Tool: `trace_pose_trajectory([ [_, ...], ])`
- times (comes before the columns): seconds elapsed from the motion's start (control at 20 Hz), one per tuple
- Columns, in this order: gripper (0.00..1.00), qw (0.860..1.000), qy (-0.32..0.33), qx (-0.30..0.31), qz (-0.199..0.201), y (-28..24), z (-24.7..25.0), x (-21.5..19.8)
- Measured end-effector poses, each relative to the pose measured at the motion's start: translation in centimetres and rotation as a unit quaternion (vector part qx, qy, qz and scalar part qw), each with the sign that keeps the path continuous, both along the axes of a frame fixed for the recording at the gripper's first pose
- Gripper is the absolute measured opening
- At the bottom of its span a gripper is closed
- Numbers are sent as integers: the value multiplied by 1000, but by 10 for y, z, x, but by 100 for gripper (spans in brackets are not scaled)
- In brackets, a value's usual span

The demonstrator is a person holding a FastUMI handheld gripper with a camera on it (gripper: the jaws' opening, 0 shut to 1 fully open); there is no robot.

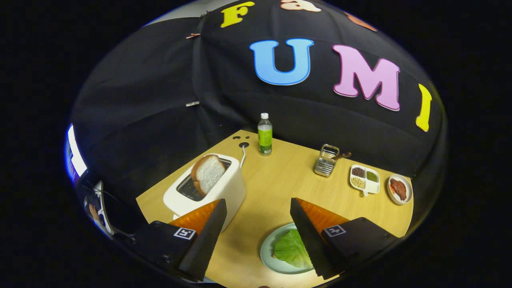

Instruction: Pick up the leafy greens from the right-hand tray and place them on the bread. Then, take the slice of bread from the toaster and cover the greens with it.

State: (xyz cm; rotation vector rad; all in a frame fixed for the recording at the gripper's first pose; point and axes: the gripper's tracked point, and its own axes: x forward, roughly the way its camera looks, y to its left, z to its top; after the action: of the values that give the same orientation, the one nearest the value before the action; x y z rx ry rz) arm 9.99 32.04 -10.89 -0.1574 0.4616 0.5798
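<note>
- black cloth walls close in a booth around a pale wooden desk (272, 184) that carries everything.
- nearest, the gripper (258, 234) hangs over the near edge with its fingers spread wide apart and nothing between them.
- just under the right finger, a pale green plate (269, 248) holds the leafy greens (290, 250); a brownish edge under the leaf looks like the bread, though most of it is hidden.
- so the greens step looks done, and the step in hand is, as i judge it, fetching the toaster slice.
- beyond the left finger, on the desk's left side, a white toaster (218, 192) has a slice of bread (208, 173) standing tilted out of its slot.
- the next move calls for swinging left and forward, lining the open fingers up on the two flat faces of the slice, closing gently and lifting straight up.
- farther back: a green-labelled bottle (265, 138), a wire rack (326, 161), a divided dish (365, 179) and a small dish (400, 189) along the right edge.
</note>
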Motion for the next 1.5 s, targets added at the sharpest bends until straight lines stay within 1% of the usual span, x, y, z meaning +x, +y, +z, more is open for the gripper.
trace_pose_trajectory([
  [0.2, 99, 999, -3, 2, 43, 62, 5, -11],
  [0.4, 99, 996, -24, -23, 77, 112, -1, -10],
  [0.45, 99, 996, -25, -27, 78, 122, -5, -6],
  [0.6, 98, 997, -22, -34, 60, 142, -26, 11],
  [0.85, 98, 996, -52, -71, 31, 155, -47, 49],
  [0.95, 96, 997, -43, -65, 24, 162, -52, 54],
  [1.0, 86, 997, -38, -65, 22, 164, -54, 55],
  [1.05, 79, 997, -32, -69, 20, 164, -57, 55],
  [1.15, 54, 997, -26, -74, 18, 165, -63, 56],
  [1.25, 40, 997, -25, -76, 9, 164, -63, 57],
  [1.3, 34, 997, -24, -76, -2, 159, -62, 58],
  [1.4, 22, 998, -10, -66, -12, 158, -64, 56],
  [1.5, 19, 998, -5, -61, -14, 155, -62, 54],
])
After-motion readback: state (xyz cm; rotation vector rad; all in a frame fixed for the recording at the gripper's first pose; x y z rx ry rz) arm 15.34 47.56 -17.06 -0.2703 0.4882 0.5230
